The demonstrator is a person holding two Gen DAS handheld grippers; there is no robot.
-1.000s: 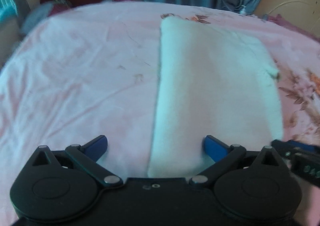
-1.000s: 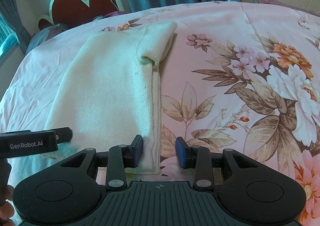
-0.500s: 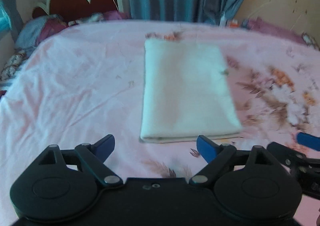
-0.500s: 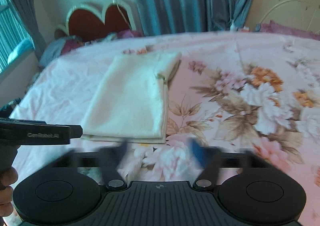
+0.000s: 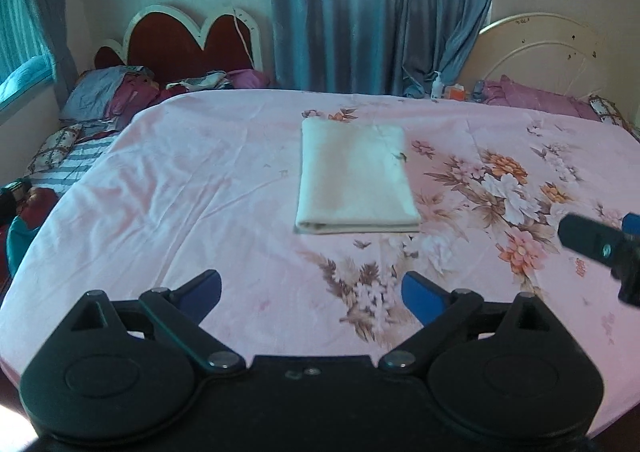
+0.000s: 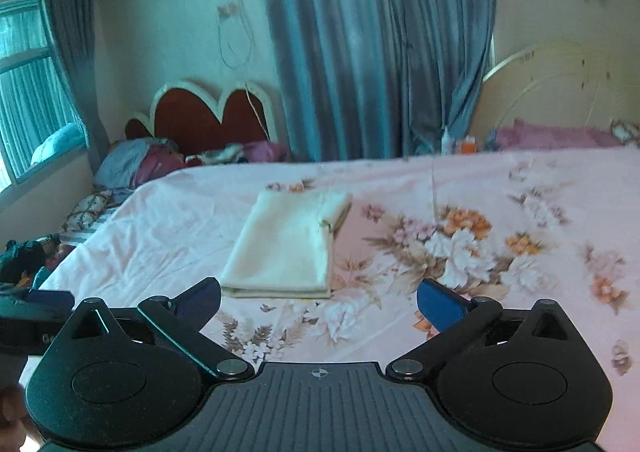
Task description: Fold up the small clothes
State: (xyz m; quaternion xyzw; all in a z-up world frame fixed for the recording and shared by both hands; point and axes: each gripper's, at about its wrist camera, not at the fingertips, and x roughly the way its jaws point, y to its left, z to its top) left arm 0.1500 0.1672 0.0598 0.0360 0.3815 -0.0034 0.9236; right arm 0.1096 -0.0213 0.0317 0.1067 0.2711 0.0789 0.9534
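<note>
A cream garment [image 5: 356, 176] lies folded into a flat rectangle on the pink floral bedsheet [image 5: 180, 192]. It also shows in the right wrist view [image 6: 286, 244], its fold edge nearest me. My left gripper [image 5: 312, 286] hovers above the sheet, well short of the garment, jaws opening with nothing between them. My right gripper [image 6: 319, 294] is likewise raised and back from the garment, jaws opening wide and holding nothing. The right gripper [image 5: 600, 248] shows at the right edge of the left wrist view. A part of the left gripper [image 6: 36, 316] appears at the left edge of the right wrist view.
A red scalloped headboard [image 5: 188, 40] and grey-blue curtains [image 5: 360, 12] stand behind the bed. Pillows and loose clothes [image 5: 116, 96] pile up at the far left. A cream metal bed frame [image 5: 540, 52] and small bottles [image 5: 440, 86] are at the far right.
Both grippers drew back and up from the garment's near edge, so it now looks smaller and farther. The right jaws went from nearly closed at the edge to wide apart.
</note>
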